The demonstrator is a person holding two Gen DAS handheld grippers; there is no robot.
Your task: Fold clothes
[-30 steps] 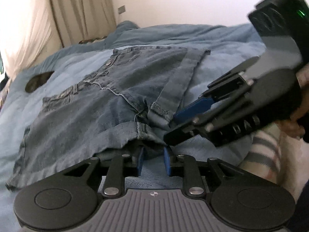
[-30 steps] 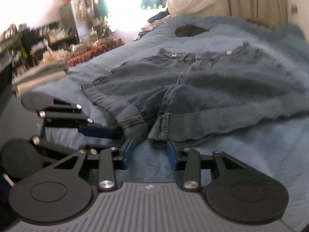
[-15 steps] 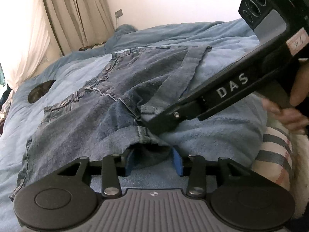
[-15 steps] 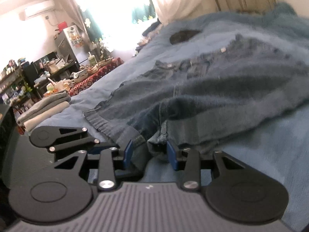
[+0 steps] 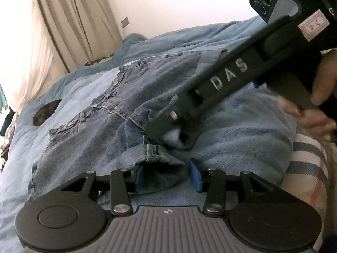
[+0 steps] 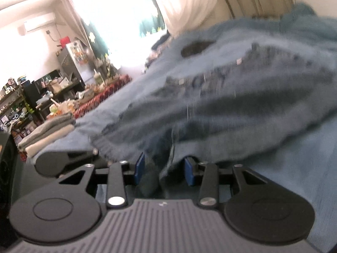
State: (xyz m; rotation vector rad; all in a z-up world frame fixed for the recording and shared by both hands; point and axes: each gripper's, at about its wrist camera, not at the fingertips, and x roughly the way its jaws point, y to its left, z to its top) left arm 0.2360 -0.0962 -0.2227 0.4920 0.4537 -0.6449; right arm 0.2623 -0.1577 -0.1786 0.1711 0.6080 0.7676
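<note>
Grabbing shorts' [image 5: 101, 139] hem [image 5: 155, 158] with just-opened left hand-held gripper [image 5: 166, 178], hem loose between pads; cannot tell right hand-held gripper's [image 6: 164, 169] hold. Next: pinch, lift toward waistband [image 5: 105, 93].

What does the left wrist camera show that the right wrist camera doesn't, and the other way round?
Only the left wrist view shows the person's hand holding the right gripper's handle, with the striped fabric beside the bed.

Only the right wrist view shows the cluttered shelves, the bright window and the folded towels at the bed's edge.

Both show the denim shorts on the blue blanket, with a leg hem lying between each gripper's blue pads: the left gripper and the right gripper.
</note>
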